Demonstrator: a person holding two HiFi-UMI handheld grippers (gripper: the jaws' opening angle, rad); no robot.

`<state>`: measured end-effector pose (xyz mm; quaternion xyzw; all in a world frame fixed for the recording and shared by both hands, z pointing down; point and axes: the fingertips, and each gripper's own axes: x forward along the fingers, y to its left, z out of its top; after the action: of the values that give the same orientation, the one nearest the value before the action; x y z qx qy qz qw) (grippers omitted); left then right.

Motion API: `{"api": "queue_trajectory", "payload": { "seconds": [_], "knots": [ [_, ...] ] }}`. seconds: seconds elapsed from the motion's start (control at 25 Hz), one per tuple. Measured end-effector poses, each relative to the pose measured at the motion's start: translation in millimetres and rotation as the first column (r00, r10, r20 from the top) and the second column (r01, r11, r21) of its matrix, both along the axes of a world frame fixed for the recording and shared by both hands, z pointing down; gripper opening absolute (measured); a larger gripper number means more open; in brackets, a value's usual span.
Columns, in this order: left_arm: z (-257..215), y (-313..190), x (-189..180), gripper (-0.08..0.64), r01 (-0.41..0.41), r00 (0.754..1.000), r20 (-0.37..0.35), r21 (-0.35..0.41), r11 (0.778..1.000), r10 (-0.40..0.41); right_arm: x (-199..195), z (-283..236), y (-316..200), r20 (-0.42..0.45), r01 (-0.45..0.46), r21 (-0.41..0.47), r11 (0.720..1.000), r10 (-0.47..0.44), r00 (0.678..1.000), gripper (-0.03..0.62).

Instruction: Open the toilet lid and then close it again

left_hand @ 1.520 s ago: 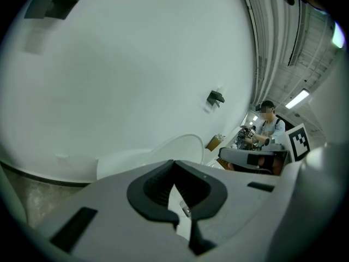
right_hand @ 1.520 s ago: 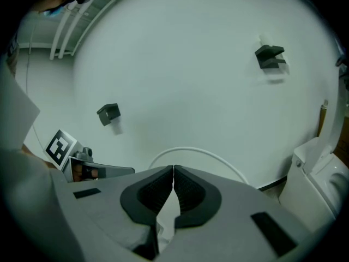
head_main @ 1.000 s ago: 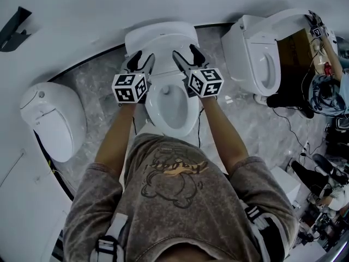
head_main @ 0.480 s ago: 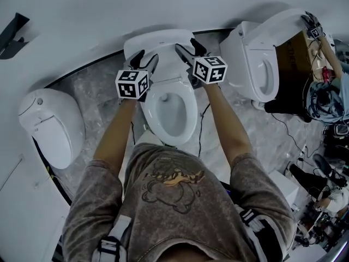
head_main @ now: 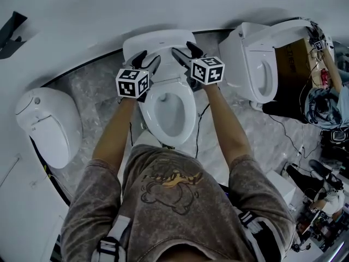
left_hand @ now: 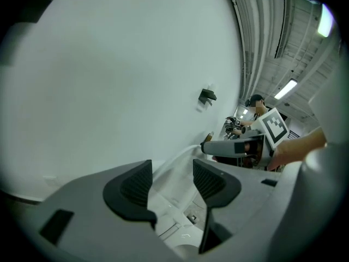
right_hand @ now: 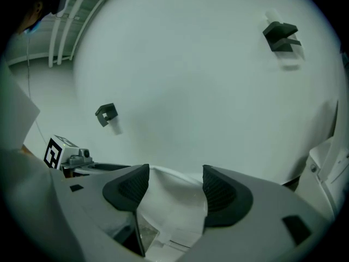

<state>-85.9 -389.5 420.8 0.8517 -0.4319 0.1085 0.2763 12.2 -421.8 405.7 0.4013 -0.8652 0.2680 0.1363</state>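
Toilet lid [head_main: 158, 39] is standing raised against the white wall [head_main: 82, 10], and every position below is being given relative to it. My left gripper [head_main: 145, 59] is hovering at the lid's left edge. Its jaws have just been opening and are standing spread, pinching nothing, with only the lid's pale edge showing beyond the gap. My right gripper [head_main: 185, 52] is hovering at the lid's right edge, jaws likewise spread, with the lid's white top showing between the pads; whether a pad is touching it I cannot tell. In front of the lid, toward me, the seat [head_main: 189, 105] is lying down over the bowl. Marbled floor [head_main: 101, 86] is showing on both sides of the lid. Well left of the lid, a second toilet [head_main: 46, 121] is sitting closed. Right of the lid, a third toilet [head_main: 253, 53] is standing open, with another person's gripper [head_main: 316, 33] at its raised cover.
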Motion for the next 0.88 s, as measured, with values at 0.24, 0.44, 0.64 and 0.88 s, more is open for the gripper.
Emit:
{"api": "queue_trajectory", "payload": {
  "seconds": [0.24,0.44,0.64,0.88],
  "knots": [
    [-7.8,21.6,2.3,0.229,0.016,0.999,-0.045,-0.010,1.000,-0.016,4.2,-7.3,22.8,0.018,0.005,-0.003,1.000,-0.005,1.000,0.298],
    [-14.0,64.1,15.2,0.229,0.037,0.997,-0.065,-0.015,0.999,-0.038,22.0,-17.6,65.5,0.114,-0.015,0.004,1.000,0.015,0.993,0.298],
    [-14.9,117.3,22.7,0.229,0.112,0.991,-0.073,-0.028,0.993,-0.113,33.2,-20.0,124.6,0.134,0.027,0.013,1.000,-0.029,0.991,0.296],
    [-6.5,177.9,35.2,0.229,0.203,0.978,-0.043,-0.005,0.979,-0.203,44.6,-10.0,188.9,0.101,0.087,0.009,0.996,-0.087,0.991,0.296]
  ]
}}
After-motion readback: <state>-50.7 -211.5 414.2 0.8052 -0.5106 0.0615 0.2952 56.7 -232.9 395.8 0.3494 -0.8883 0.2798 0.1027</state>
